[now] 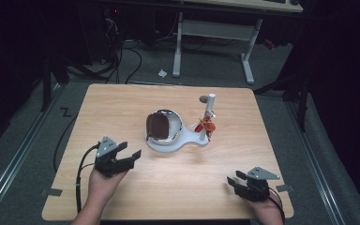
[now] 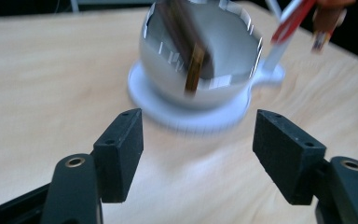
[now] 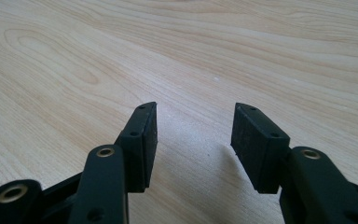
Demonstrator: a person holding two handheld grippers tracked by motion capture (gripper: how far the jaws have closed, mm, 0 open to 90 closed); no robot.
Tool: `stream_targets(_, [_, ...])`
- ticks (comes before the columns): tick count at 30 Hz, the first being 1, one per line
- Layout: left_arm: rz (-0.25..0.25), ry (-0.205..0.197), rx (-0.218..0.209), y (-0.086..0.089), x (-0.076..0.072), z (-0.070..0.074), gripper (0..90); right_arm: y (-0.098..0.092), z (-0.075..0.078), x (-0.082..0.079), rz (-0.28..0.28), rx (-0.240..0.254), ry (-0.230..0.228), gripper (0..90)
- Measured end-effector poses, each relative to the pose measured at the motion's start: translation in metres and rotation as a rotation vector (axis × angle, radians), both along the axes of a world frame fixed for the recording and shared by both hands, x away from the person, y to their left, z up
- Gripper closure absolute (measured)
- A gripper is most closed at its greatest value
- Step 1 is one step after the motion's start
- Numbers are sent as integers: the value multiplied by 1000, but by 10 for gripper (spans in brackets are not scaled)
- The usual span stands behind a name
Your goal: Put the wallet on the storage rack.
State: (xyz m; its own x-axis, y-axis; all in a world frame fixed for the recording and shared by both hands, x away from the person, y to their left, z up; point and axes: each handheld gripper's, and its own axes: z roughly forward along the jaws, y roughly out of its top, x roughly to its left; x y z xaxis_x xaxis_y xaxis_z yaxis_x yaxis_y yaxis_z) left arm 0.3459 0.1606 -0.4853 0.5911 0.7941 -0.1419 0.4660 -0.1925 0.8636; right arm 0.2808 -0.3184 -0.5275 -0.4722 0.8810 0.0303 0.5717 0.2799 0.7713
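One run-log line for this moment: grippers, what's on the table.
left gripper: open, empty, aimed at shiny bowl | right gripper: open, empty, near table edge | bowl: on white stand | post: upright, red-orange item attached

The high view looks forward and down from above the person's side, far enough to take in the whole worktop (image 1: 122, 101) and some floor behind it. The left gripper view sits low and close, facing the shiny bowl (image 2: 200, 56) on its white stand (image 2: 186, 119), which the high view has too, approx. at centre. The right gripper view looks along its jaws at bare wood, v. near.
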Motion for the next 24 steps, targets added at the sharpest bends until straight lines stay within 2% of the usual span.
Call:
stream_targets(4, [30,61,99,14,-14,-28,334,-1,0,0,-12,1,8,504])
stream_targets(5, [45,58,127,18,-20,-34,334,-1,0,0,-10,-9,5,503])
stream_targets(6, [55,45,136,21,-28,-40,337,-2,0,0,-17,-17,2,503])
stream_targets(7, [52,51,139,24,-36,-45,356,-3,1,-1,-23,-22,-3,502])
stream_targets(8, [36,74,144,26,-39,-46,373,-4,2,-1,-32,-14,-2,502])
stream_targets(9, [26,76,133,27,-41,-44,356,-5,3,-1,-32,-13,-5,501])
stream_targets(11, [19,55,143,28,-44,-40,363,-5,3,-1,-34,-17,-8,501])
stream_targets(13, [41,57,165,28,-41,-40,383,-4,1,-1,-33,-25,-3,499])
stream_targets(16, [34,85,136,31,-36,-43,379,-3,-1,-1,-41,-24,8,499])
stream_targets(19, [24,102,133,33,-34,-45,371,-3,-1,-1,-54,-25,10,500])
stream_targets(24, [17,119,58,38,-30,-44,355,-2,-4,0,-56,-42,16,497])
